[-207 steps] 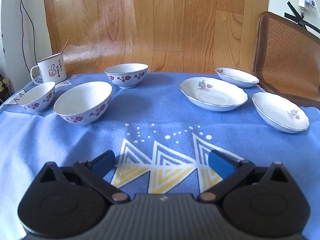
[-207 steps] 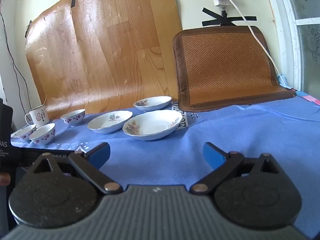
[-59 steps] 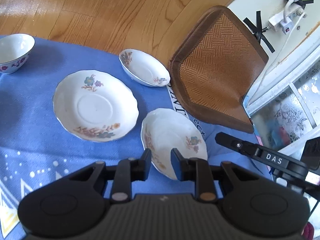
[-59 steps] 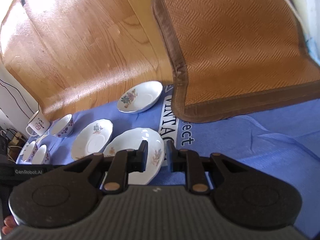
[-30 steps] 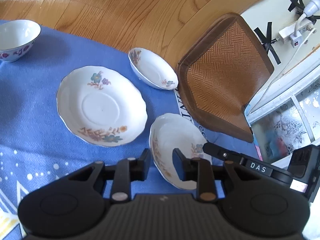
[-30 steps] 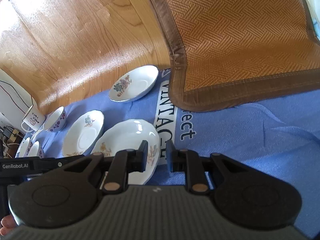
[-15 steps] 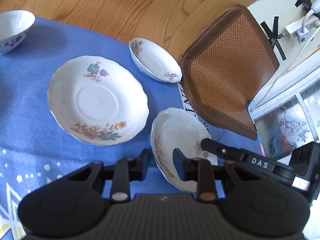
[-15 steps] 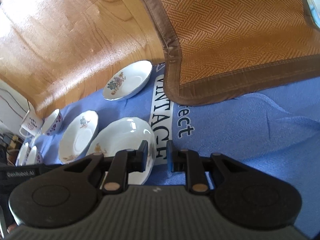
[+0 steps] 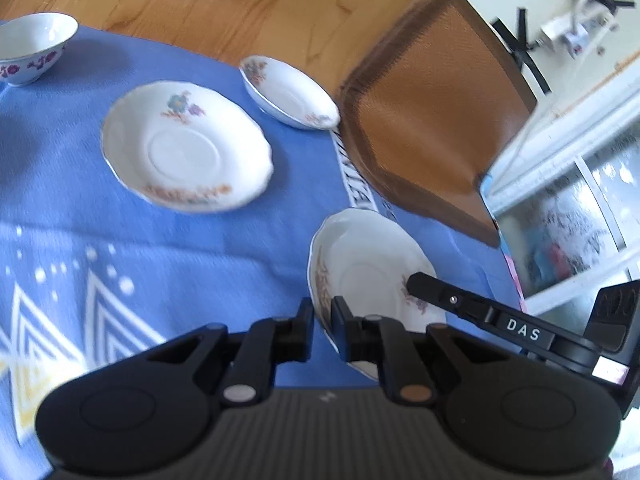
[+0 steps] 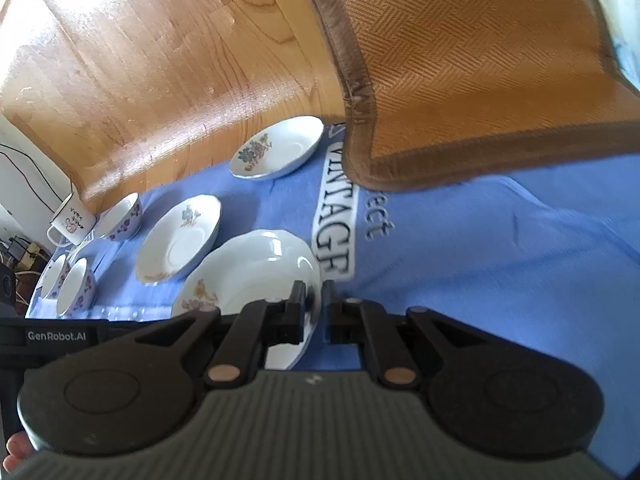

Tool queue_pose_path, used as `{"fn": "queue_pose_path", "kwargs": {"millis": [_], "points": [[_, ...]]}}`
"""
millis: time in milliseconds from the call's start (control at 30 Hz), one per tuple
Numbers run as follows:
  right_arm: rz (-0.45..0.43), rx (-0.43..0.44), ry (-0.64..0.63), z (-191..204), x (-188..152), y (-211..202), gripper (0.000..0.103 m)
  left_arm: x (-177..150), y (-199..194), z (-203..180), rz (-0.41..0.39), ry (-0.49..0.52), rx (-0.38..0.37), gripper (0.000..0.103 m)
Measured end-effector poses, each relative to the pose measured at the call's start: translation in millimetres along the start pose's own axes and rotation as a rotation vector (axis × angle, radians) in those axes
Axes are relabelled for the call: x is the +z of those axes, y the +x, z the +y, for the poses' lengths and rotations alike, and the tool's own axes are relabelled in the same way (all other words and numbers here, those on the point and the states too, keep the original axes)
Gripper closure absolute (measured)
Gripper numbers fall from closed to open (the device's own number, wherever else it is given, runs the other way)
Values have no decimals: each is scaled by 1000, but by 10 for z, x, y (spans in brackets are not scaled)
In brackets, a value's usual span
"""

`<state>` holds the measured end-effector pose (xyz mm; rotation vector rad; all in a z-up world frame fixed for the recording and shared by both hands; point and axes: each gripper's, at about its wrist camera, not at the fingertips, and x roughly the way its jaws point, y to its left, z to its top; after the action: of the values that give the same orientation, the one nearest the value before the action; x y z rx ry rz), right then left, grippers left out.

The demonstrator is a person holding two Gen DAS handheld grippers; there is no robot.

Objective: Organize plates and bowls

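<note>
Grippers are both pinching one plate (image 9: 372,268), opposite rims. Left gripper (image 9: 322,314) is clamped on the rim at the plate's 7 o'clock in its own view; right gripper (image 10: 314,300) is clamped on the far rim, at 4 o'clock in the right view. Jaws on both have just been closing, rim between the pads, nearly no gap left. Two-sided grip is likely being used because the plate is shallow with a thin scalloped edge, so one pinch would be tipping it.

Plate is sitting at the right end of the blue cloth (image 9: 200,248), just beside the woven mat (image 10: 480,60) at its 1 o'clock. Whether it is lifting off the cloth cannot be told.

Bigger plate (image 9: 186,146) is lying at 10 o'clock from the held one, apart from it. Small dish (image 9: 290,94) is sitting at 12 o'clock, near the mat's edge. Bowls (image 10: 76,286) and a mug (image 10: 72,220) are grouped at the far left end, at 9 o'clock in the right view, one more bowl (image 9: 34,46) nearer the wall.

Likely step: stacking plates on the right, probably onto the bigger plate. Risk: uneven lift is tilting or slipping the glazed rim.
</note>
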<state>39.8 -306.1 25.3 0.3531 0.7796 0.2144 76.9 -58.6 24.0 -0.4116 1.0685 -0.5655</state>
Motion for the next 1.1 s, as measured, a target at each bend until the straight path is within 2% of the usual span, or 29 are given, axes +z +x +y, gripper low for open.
{"fn": "queue_pose_path", "kwargs": {"millis": [367,667,900,1100], "points": [[-79,-89,52,-306,-526,-767,92,-517,94,-685,83,152,-44,92],[-149,-183,142,-717,-899,-1335,92,-896,372,-1290,162,281,-82,92],[-194,-243,203,-1033,-1031,-1573,92,-983,655,-1685,169,358,-91,92],[-206,-275,201,-1189,-987,-1546,91,-975,874,-1817,170,376,-62,91]]}}
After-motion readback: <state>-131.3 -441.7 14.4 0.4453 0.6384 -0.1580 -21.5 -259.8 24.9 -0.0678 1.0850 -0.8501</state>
